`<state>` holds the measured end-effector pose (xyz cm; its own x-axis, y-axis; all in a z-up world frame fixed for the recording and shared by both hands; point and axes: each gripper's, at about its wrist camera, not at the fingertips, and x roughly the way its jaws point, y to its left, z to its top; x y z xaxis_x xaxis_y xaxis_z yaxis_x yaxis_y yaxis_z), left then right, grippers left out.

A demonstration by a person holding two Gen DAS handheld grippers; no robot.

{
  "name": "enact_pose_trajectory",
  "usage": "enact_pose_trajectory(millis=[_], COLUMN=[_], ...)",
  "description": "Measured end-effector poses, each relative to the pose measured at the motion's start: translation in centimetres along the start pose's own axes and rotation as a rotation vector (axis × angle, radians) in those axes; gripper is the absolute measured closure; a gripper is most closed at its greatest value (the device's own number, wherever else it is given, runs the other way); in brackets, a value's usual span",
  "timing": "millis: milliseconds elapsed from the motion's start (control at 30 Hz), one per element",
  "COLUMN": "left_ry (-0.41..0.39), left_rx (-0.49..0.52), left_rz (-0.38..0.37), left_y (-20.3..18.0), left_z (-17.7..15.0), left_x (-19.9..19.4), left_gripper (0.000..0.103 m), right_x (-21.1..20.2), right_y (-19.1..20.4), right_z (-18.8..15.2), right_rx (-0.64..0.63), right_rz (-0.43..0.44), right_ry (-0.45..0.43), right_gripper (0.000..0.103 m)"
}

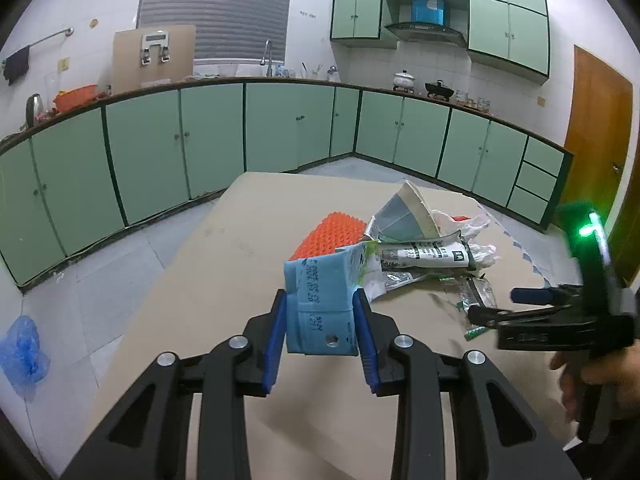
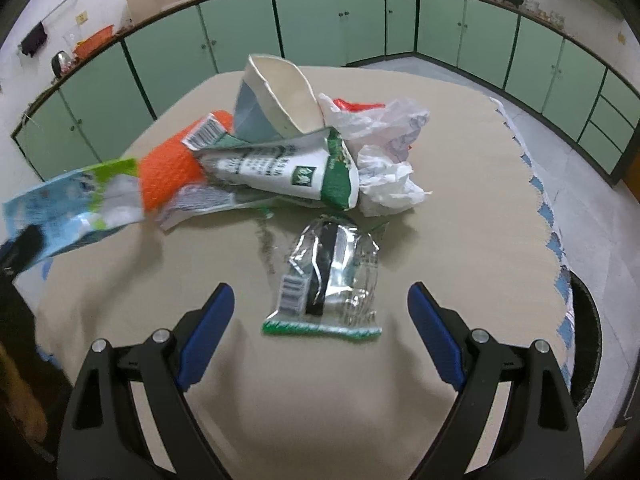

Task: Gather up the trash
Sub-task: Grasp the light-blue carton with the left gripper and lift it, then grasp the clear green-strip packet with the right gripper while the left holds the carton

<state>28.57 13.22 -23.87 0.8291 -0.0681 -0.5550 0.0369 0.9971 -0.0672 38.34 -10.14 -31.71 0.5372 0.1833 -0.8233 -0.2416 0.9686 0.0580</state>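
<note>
A kitchen with pale green cabinets (image 1: 288, 128) was shown behind a beige surface (image 2: 460, 184) on which a heap of trash lay. In the left wrist view, the left gripper (image 1: 322, 312) was seen closed partway on a flattened light-blue carton (image 1: 320, 308) — the blue fingers (image 1: 276, 344) were pressed against its two sides and the carton was held above the surface, near the heap. Beyond it, an orange mesh piece (image 1: 332, 232), a crushed paper cup (image 1: 408, 216) and a green-and-white carton (image 1: 424, 256) were piled together, with crumpled white plastic (image 1: 476, 228) beside them. At the right edge of that view, the right gripper (image 1: 508, 304) was seen held in a hand (image 1: 592, 368), over the near side of the heap. In the right wrist view, its fingers (image 2: 208, 332) were spread wide with nothing between them — a crinkled clear wrapper (image 2: 332, 280) with a green strip lay flat on the surface just ahead of the tips, apart from the heap. The blue carton was visible, blurred, at the left of that view. A blue plastic bag (image 1: 24, 352) lay on the tiled floor (image 1: 112, 288).
</note>
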Motion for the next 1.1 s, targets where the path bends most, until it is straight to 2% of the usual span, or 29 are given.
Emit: enact_pose_trajectory(millis=[67,100,267,367,400,433,600,800,967,1100], left_ry=[0.0,0.0,0.004,-0.004,-0.008,-0.012,-0.022,-0.034,-0.026,-0.024], left_rx=[0.002,0.001,-0.011,0.0,0.005,0.009,0.021,0.04,0.08,0.15], left_rz=[0.002,0.003,0.003,-0.002,-0.004,-0.008,-0.018,-0.064,-0.15,-0.246], left_y=[0.0,0.0,0.0,-0.6,-0.8,-1.1,-2.2,-4.6,-8.5,-13.9], left_z=[-0.1,-0.1,-0.2,-0.1,0.0,0.1,0.5,0.9,1.3,1.7], left_x=[0.0,0.0,0.3,0.0,-0.3,-0.5,-1.6,-3.2,-3.2,-2.5], left_gripper=[0.07,0.07,0.071,0.071,0.071,0.071,0.071,0.071,0.071,0.071], right_x=[1.4,1.3,0.1,-1.3,-1.8,-2.2,-4.2,-8.7,-12.0,-13.7], right_y=[0.0,0.1,-0.2,-0.7,-1.0,-1.3,-2.4,-5.1,-8.2,-12.5], right_z=[-0.3,-0.5,-1.0,-1.2,-1.3,-1.4,-2.3,-3.8,-4.6,-5.5], right_rx=[-0.015,-0.033,-0.038,-0.028,-0.021,-0.015,-0.003,0.024,0.059,0.102], right_rz=[-0.019,-0.036,-0.028,-0.008,0.007,0.013,0.028,0.047,0.025,-0.022], right_ry=[0.023,0.001,-0.018,-0.025,-0.024,-0.022,-0.031,-0.084,-0.116,-0.127], right_gripper=[0.038,0.044,0.058,0.074,0.091,0.096,0.096,0.097,0.097,0.097])
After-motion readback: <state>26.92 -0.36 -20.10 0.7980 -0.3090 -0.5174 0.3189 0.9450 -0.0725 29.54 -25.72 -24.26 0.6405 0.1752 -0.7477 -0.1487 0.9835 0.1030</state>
